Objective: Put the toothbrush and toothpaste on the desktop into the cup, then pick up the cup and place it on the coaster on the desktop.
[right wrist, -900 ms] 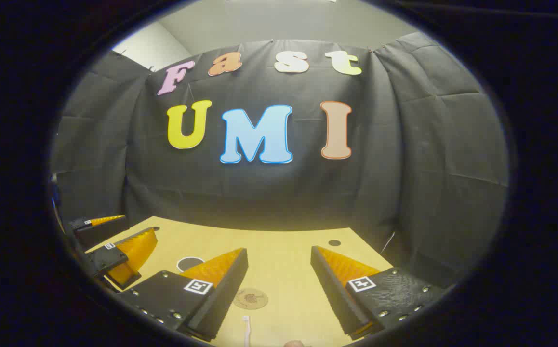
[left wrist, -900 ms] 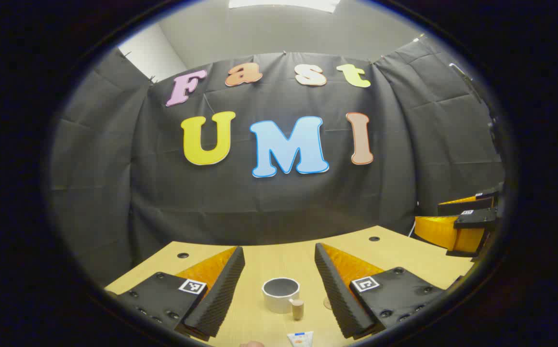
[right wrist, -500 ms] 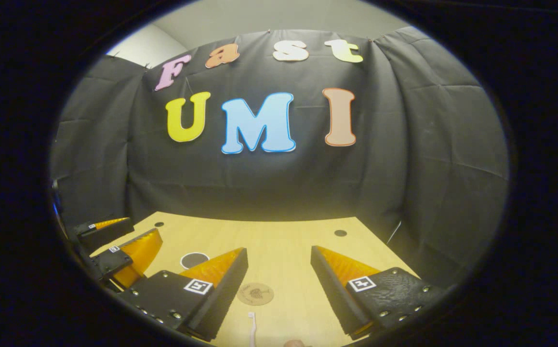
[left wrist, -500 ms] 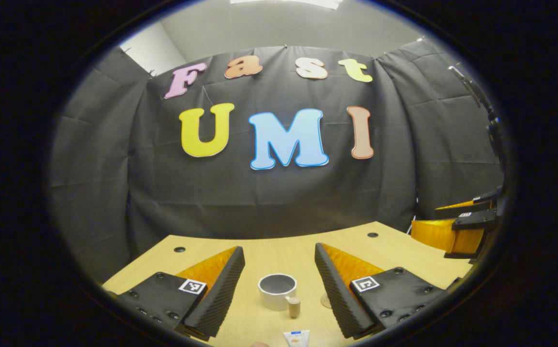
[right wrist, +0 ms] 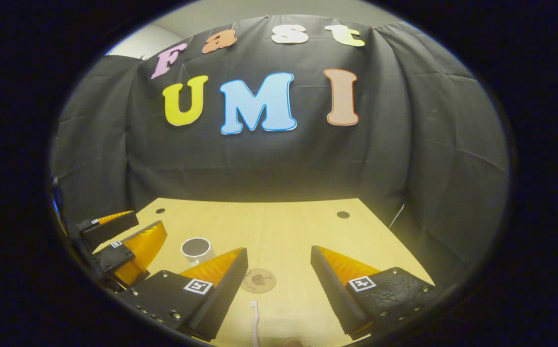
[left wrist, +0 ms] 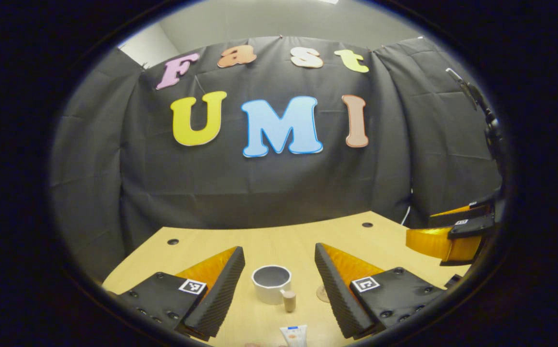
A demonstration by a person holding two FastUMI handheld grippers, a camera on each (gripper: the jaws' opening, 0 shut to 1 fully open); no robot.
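left gripper (left wrist: 279, 262): your fingers are wide apart, nothing in them
right gripper (right wrist: 279, 262): same, spread and empty
cup (left wrist: 271, 284): on desk, 12 o'clock of toothpaste (left wrist: 294, 336)
toothbrush (right wrist: 255, 323): 6 o'clock of coaster (right wrist: 258, 280)

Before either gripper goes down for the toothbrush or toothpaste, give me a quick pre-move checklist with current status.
1. Left gripper open, nothing between its fingers: ok.
2. Right gripper open, nothing held: ok.
3. Cup upright on the desktop, mouth free: ok.
4. Toothpaste lying ahead of the left gripper, near the cup: ok, partly cut off at the view's bottom.
5. Toothbrush lying between the right gripper's fingers, below the coaster: ok.
6. Coaster bare: ok.
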